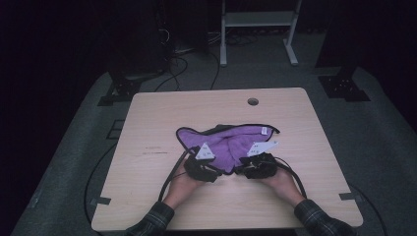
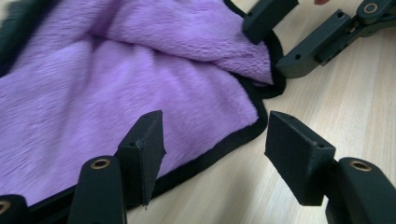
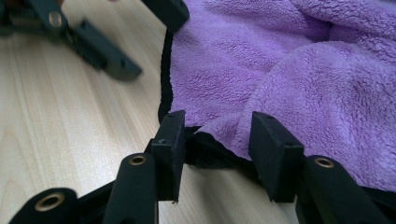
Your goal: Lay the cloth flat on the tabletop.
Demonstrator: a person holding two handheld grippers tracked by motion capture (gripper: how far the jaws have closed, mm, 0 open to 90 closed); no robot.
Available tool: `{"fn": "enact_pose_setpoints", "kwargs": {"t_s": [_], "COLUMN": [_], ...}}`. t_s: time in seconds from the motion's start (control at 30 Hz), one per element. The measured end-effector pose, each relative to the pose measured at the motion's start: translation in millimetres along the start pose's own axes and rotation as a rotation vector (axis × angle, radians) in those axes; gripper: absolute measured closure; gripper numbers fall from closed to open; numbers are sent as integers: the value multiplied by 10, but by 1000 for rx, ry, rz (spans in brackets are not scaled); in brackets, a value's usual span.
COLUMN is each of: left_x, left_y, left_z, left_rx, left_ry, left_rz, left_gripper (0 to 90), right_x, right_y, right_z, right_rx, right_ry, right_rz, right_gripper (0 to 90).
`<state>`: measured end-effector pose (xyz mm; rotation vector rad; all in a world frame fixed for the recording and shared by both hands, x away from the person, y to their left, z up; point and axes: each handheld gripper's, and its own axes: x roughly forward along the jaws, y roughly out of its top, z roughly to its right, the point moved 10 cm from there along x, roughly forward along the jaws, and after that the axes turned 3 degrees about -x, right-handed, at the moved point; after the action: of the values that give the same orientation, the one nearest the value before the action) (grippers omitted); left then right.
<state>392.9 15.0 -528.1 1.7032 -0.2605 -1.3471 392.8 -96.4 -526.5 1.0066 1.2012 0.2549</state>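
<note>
A purple fleece cloth (image 1: 231, 143) with black edging lies crumpled at the middle of the wooden table (image 1: 157, 118). Both grippers sit at its near edge, held in a person's hands. My left gripper (image 1: 212, 164) is open; in its own view the left gripper (image 2: 215, 123) straddles the cloth's (image 2: 140, 70) black-edged corner, one jaw over fleece, the other over bare wood. My right gripper (image 1: 248, 164) is open too; the right gripper (image 3: 218, 122) brackets a folded bit of the cloth's (image 3: 280, 60) hem. Each gripper view shows the other gripper close by, right gripper (image 2: 270, 51) and left gripper (image 3: 156, 49).
A round cable hole (image 1: 253, 102) sits near the table's far edge. Beyond the table stand a white metal frame (image 1: 258, 19) and black stand bases (image 1: 123, 86) on grey carpet. Cables trail from both grippers toward the near edge. Bare wood surrounds the cloth.
</note>
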Motion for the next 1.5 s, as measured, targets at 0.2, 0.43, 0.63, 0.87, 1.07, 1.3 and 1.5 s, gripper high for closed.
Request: {"fn": "enact_pose_setpoints", "kwargs": {"t_s": [0.2, 0.43, 0.63, 0.87, 1.07, 1.3, 1.5], "left_x": [191, 253, 200, 18, -169, -377, -521], "left_y": [38, 22, 32, 74, 9, -92, -220], "left_z": [119, 144, 96, -23, -267, -572, -804], "left_rx": [33, 72, 51, 44, 5, -39, -97], "left_ry": [-16, 3, -8, 11, 61, 129, 166], "left_rz": [-26, -53, -54, -21, -7, -5, -9], "left_gripper": [407, 673, 830, 830, 831, 833, 835], "right_x": [31, 91, 40, -126, -346, -585, -734], "right_y": [5, -26, -7, 28, -31, -195, -347], "right_z": [-30, -61, -20, 105, 377, 717, 957], "right_rx": [-18, -50, -41, -18, 37, 108, 163], "right_ry": [1, -9, -19, -50, -112, -185, -232], "right_rz": [-1, -30, -22, 17, 44, 50, 39], "right_gripper": [625, 750, 826, 833, 836, 841, 844]}}
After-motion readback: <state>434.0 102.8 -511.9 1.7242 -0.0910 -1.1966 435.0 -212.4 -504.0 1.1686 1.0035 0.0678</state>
